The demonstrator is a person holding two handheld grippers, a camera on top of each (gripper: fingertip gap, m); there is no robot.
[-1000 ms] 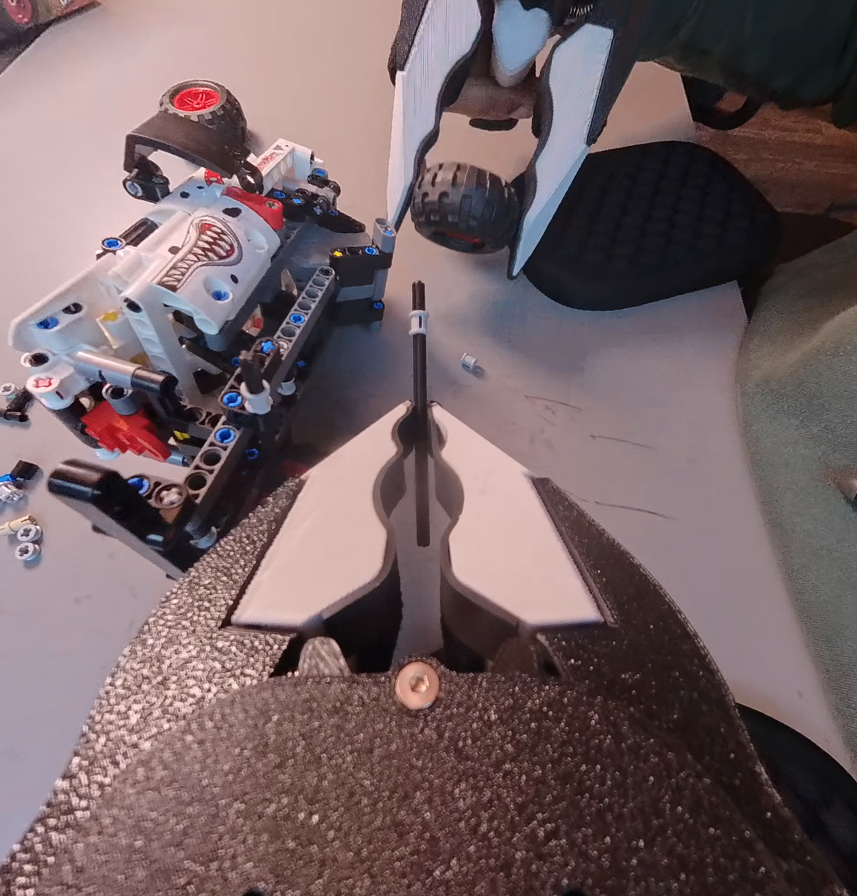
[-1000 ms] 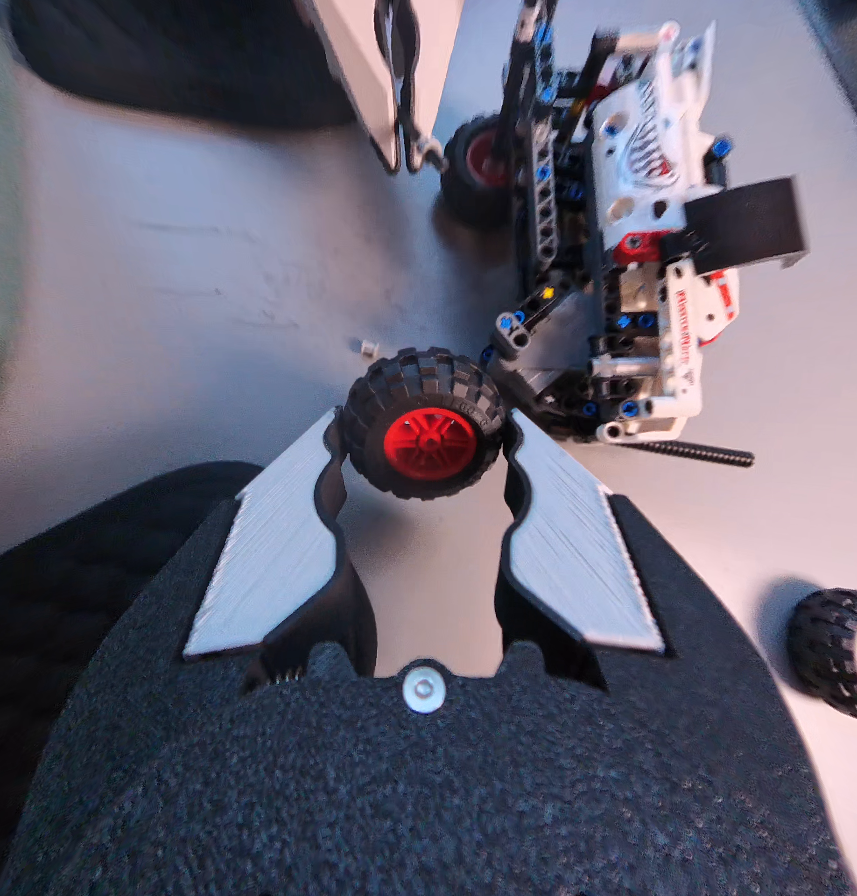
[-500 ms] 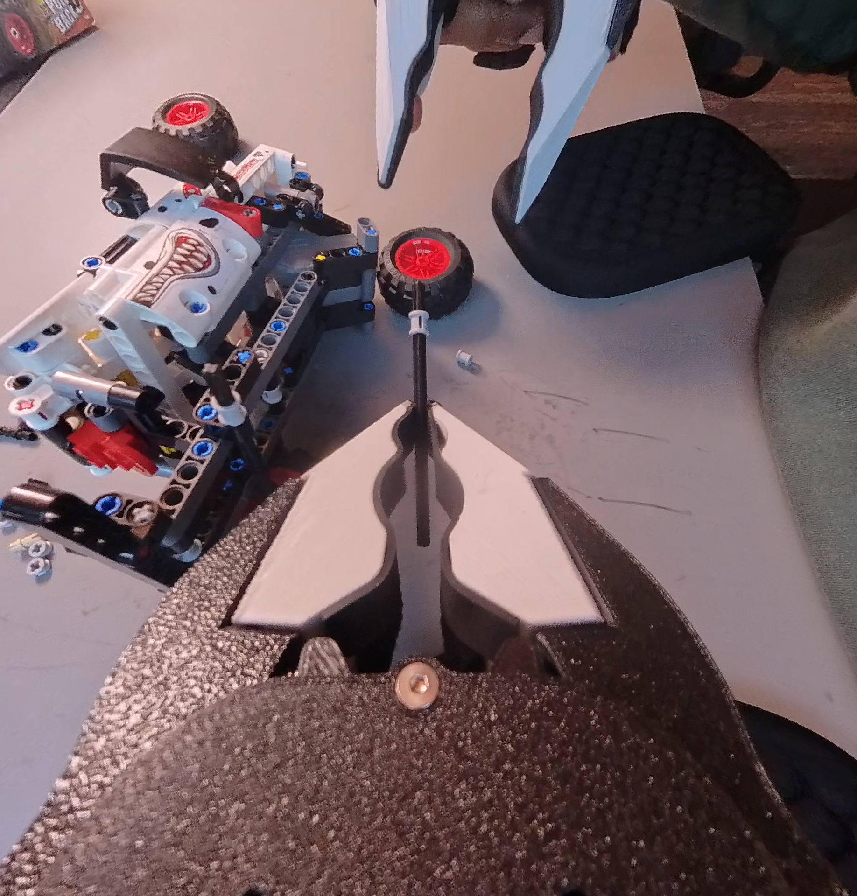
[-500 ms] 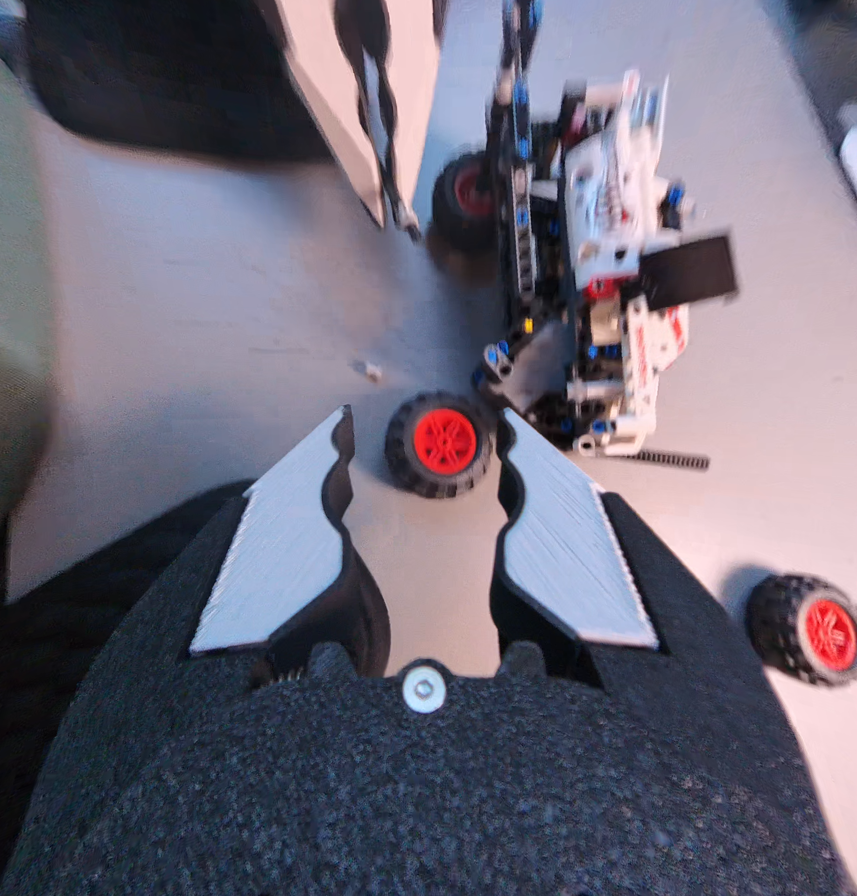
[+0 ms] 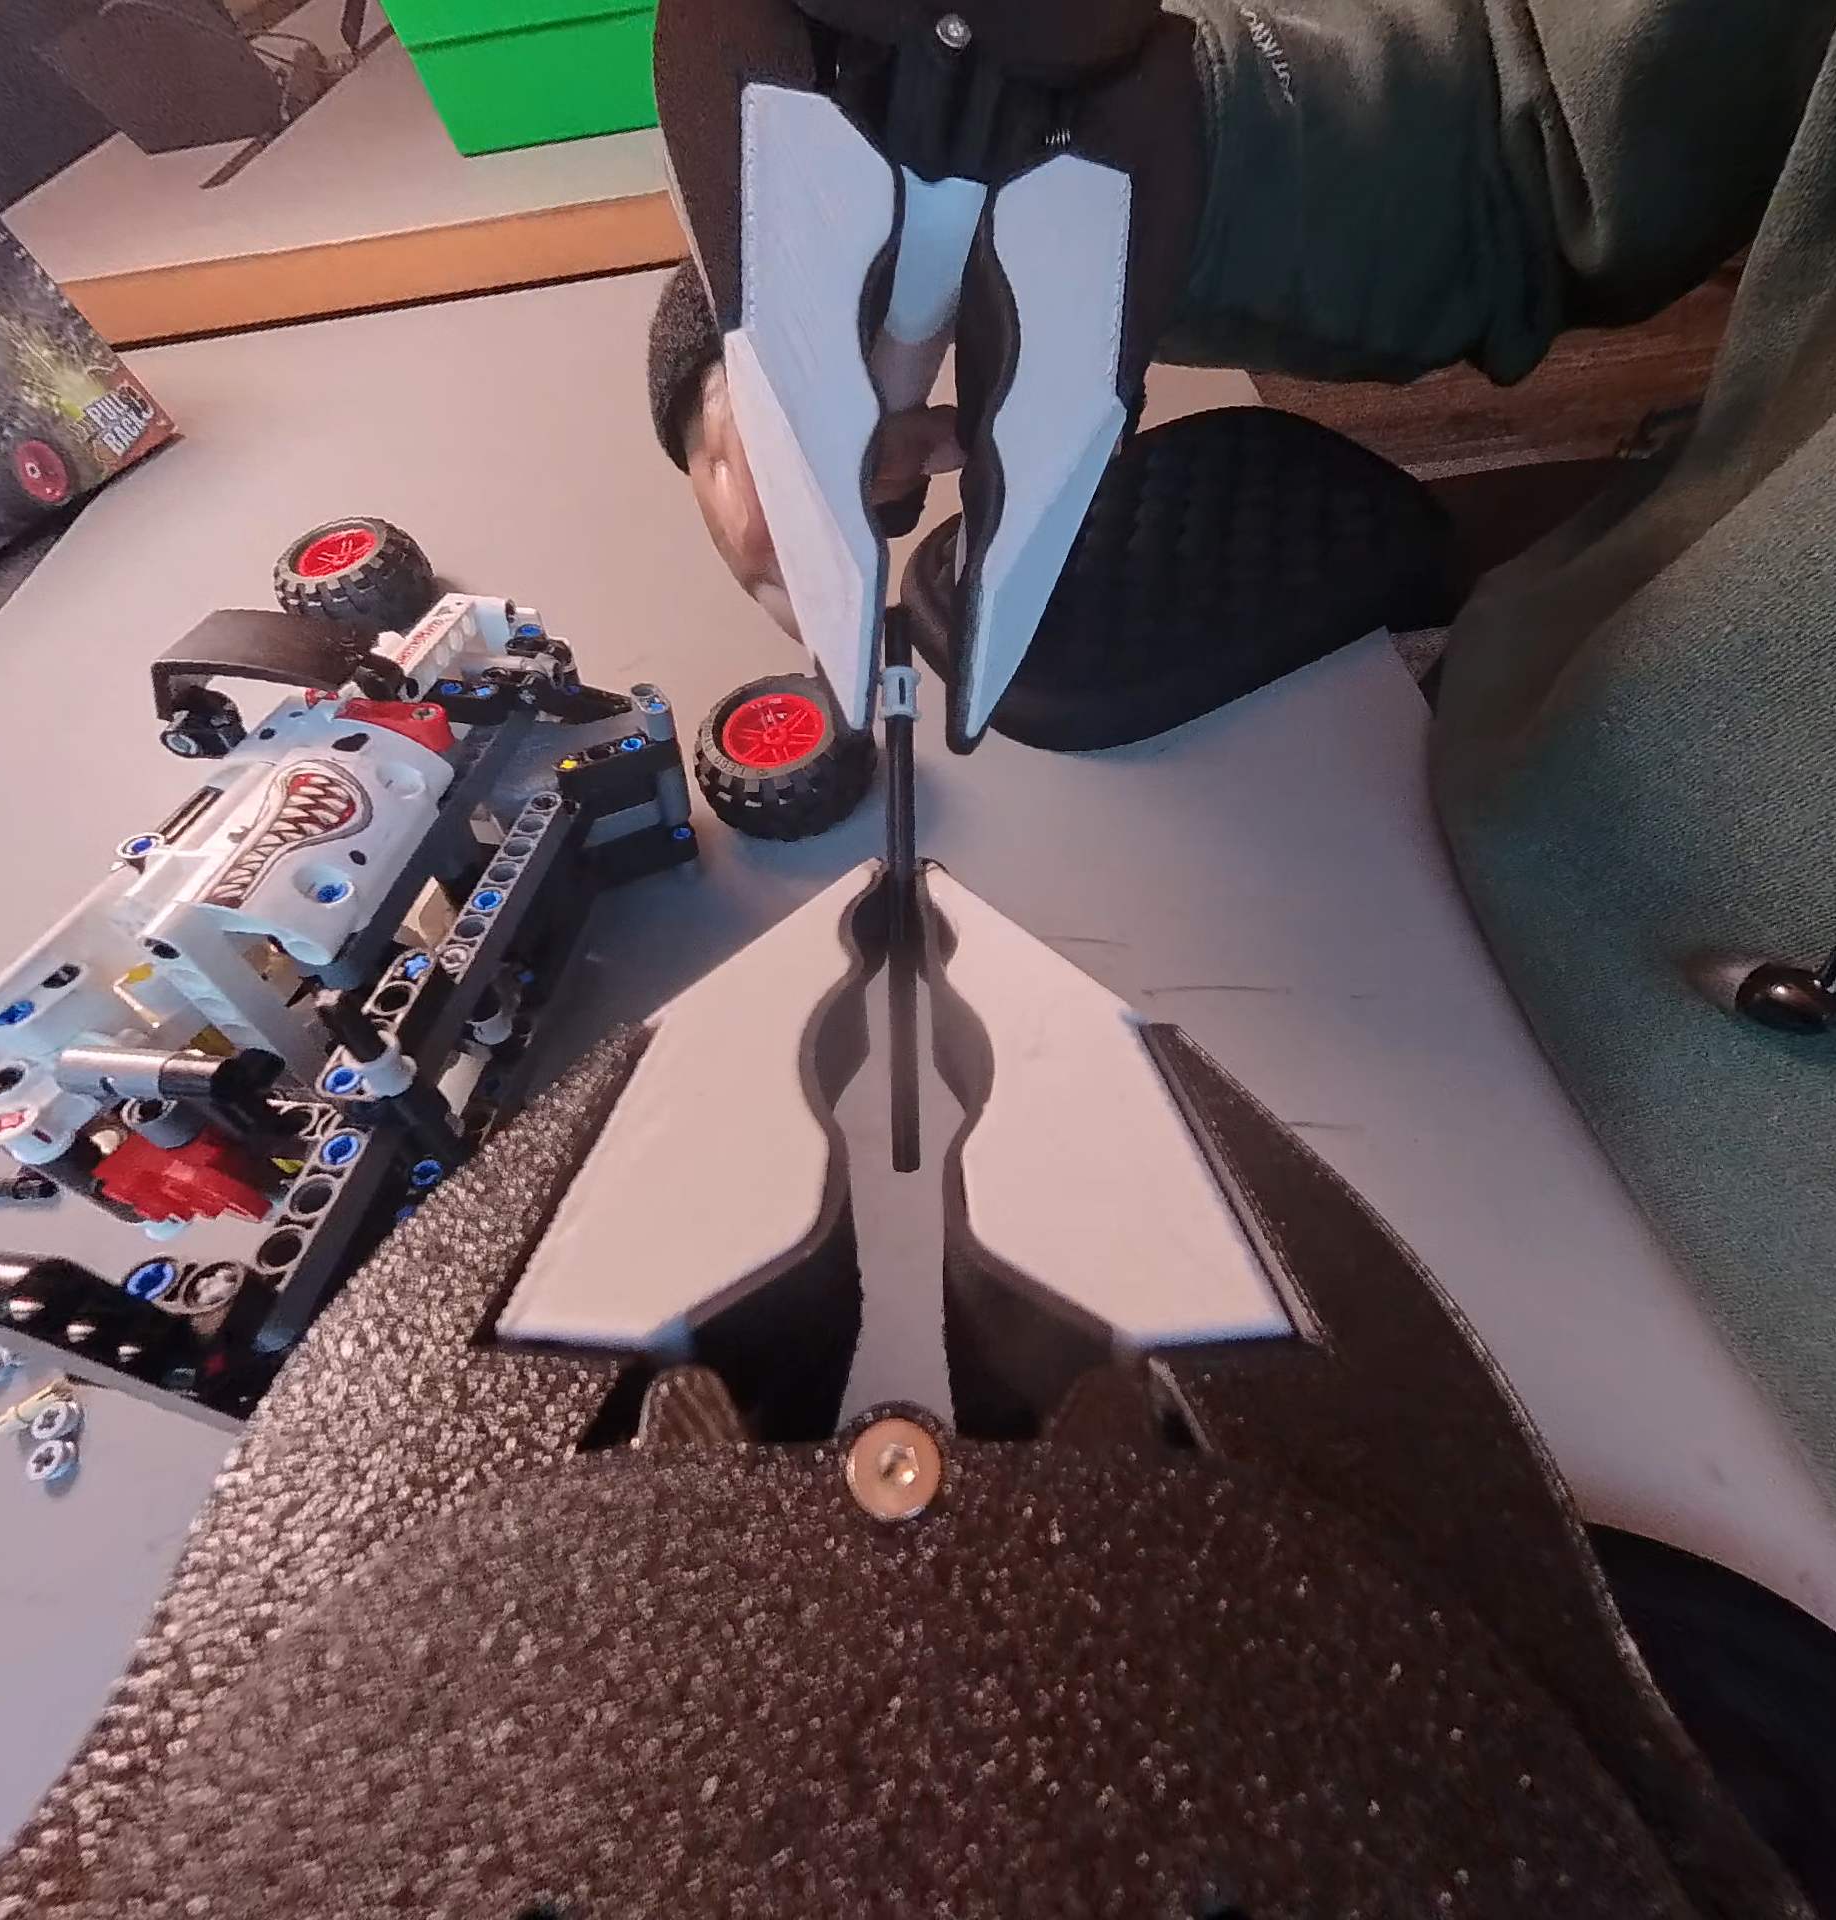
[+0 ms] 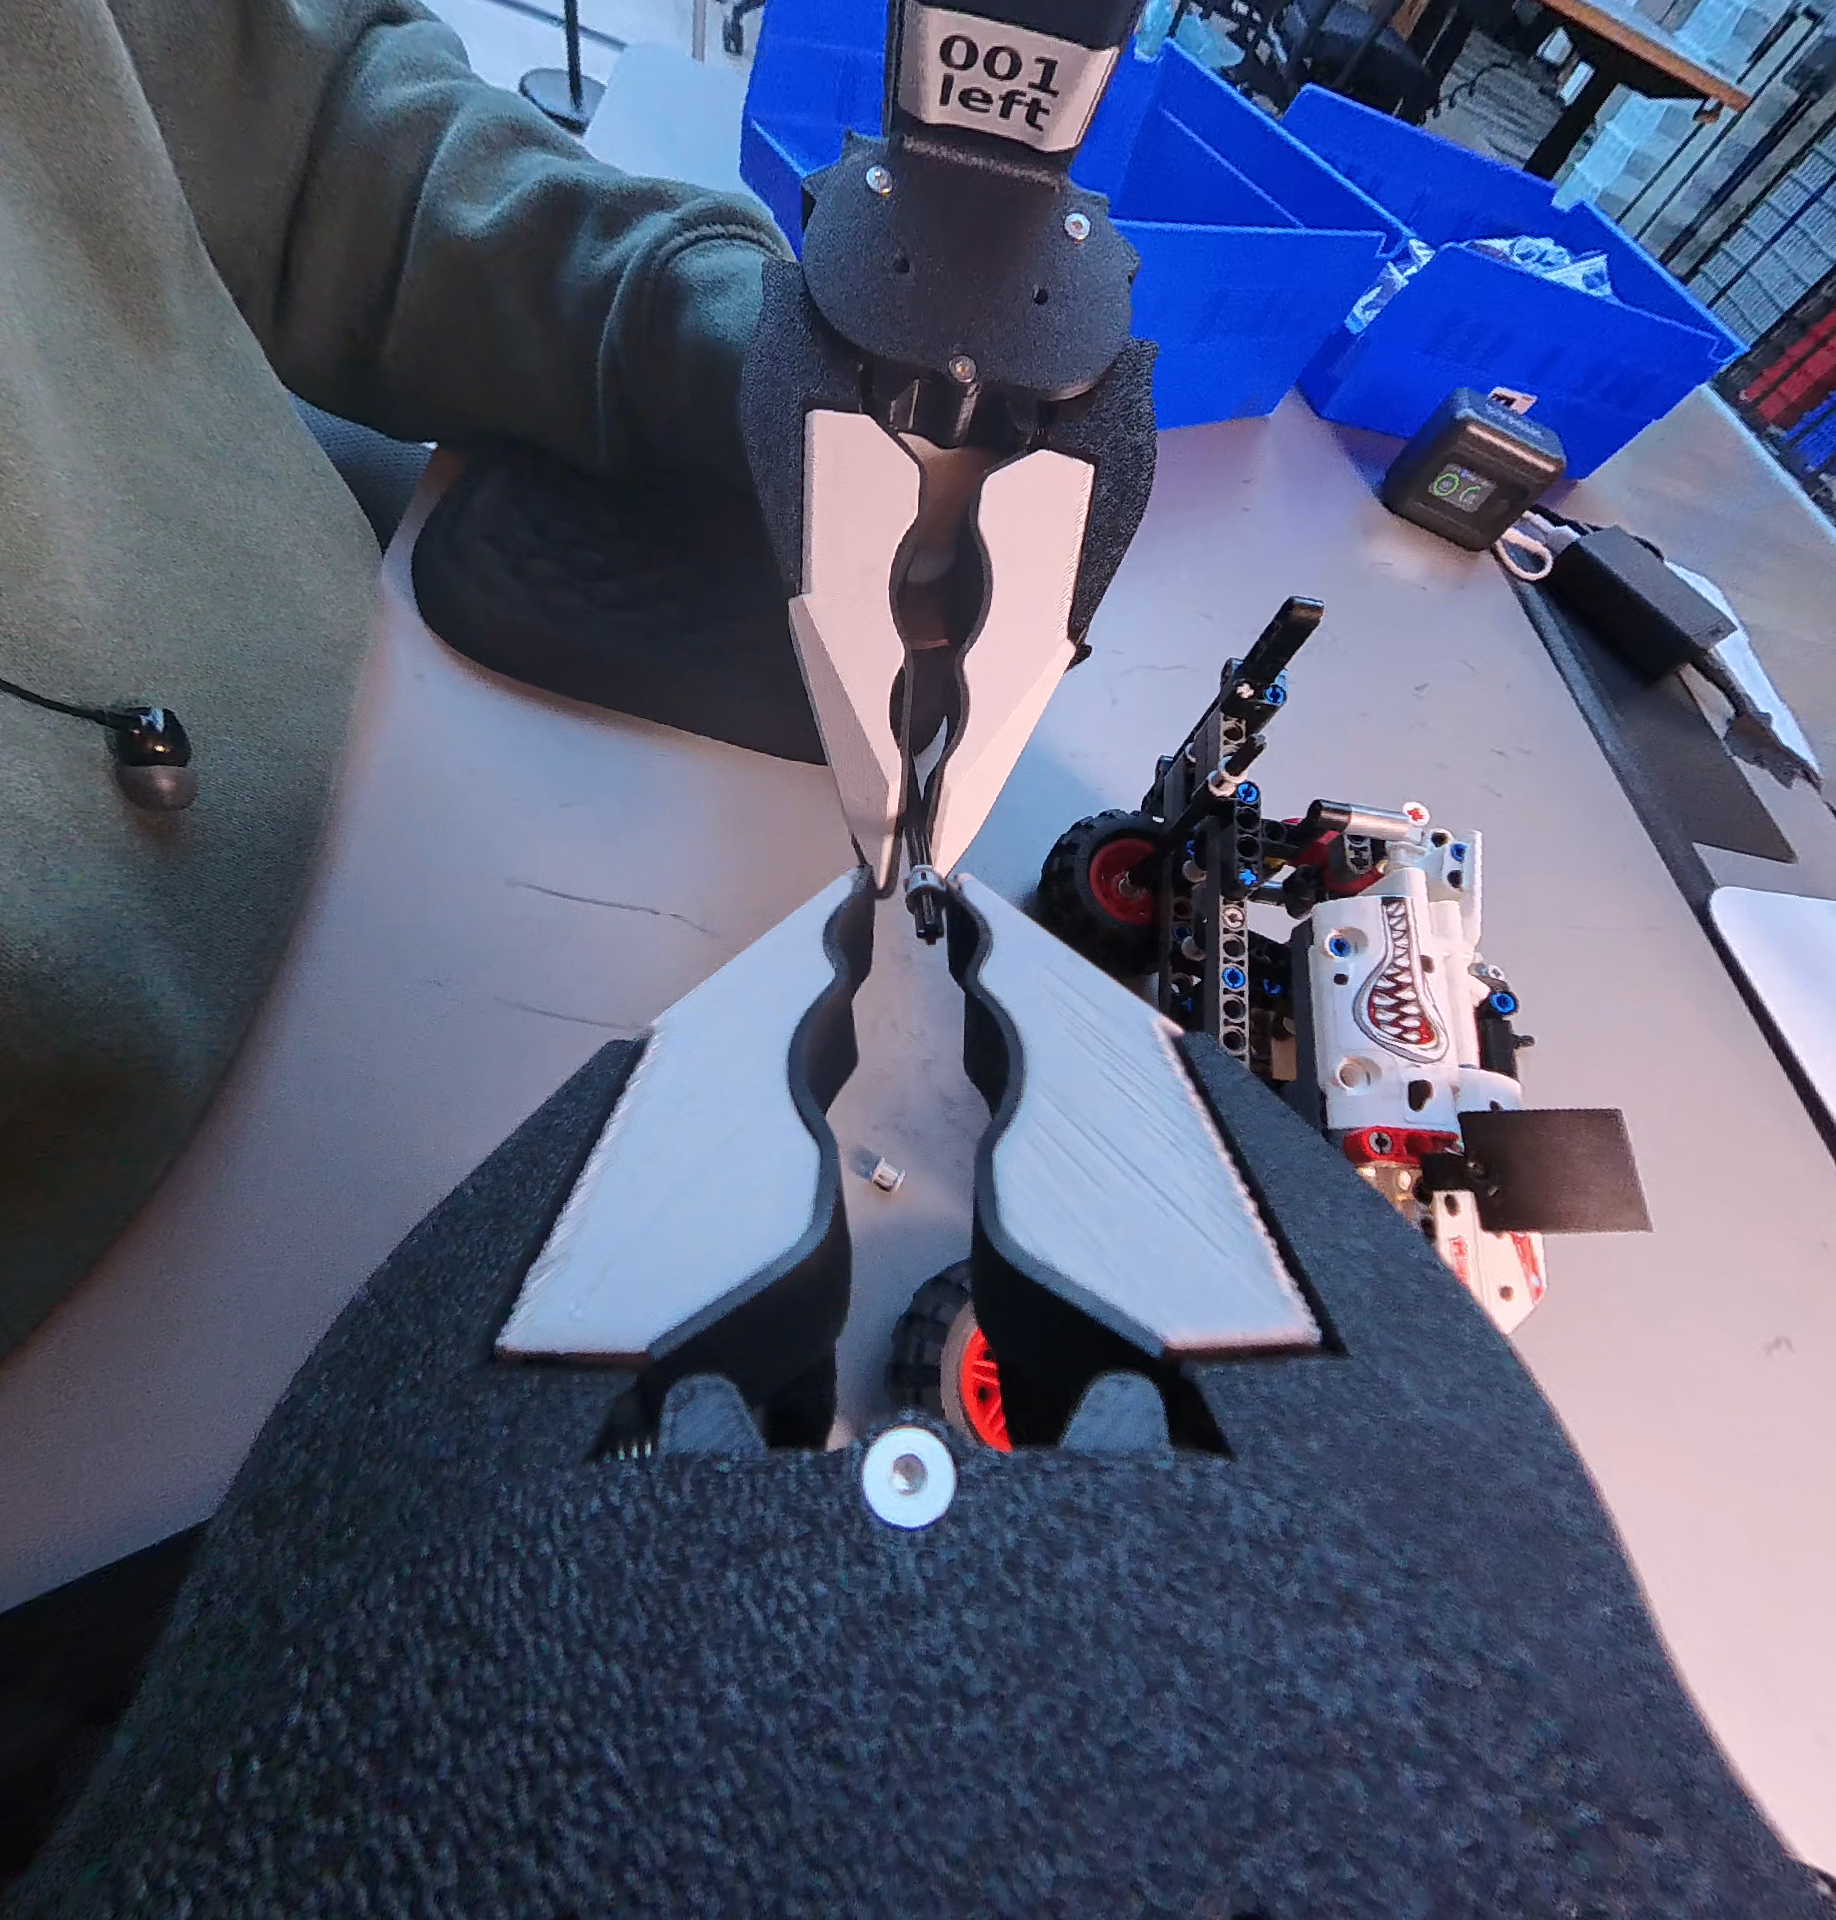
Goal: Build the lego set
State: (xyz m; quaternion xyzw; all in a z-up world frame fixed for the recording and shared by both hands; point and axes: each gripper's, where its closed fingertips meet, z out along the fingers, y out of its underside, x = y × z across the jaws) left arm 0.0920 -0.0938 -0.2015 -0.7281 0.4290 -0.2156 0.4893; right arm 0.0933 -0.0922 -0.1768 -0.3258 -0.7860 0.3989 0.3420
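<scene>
We hold the left claw closed on a thin black rod, which juts forward from its tips and carries a small grey collar near the far end. Our right claw faces it tip to tip, parted by a narrow gap and holding nothing, its tips on either side of the collar end of the rod. Below, on the counter, a loose wheel stands just beside the half-built truck; a tiny grey bush lies apart from both.

Risks, in our judgement:
- Closing off-centre may pivot the slim rod in the left claw.
- Pushing the collar askew may jam it.
- Slack left-claw pressure may drop the rod onto the counter.
</scene>
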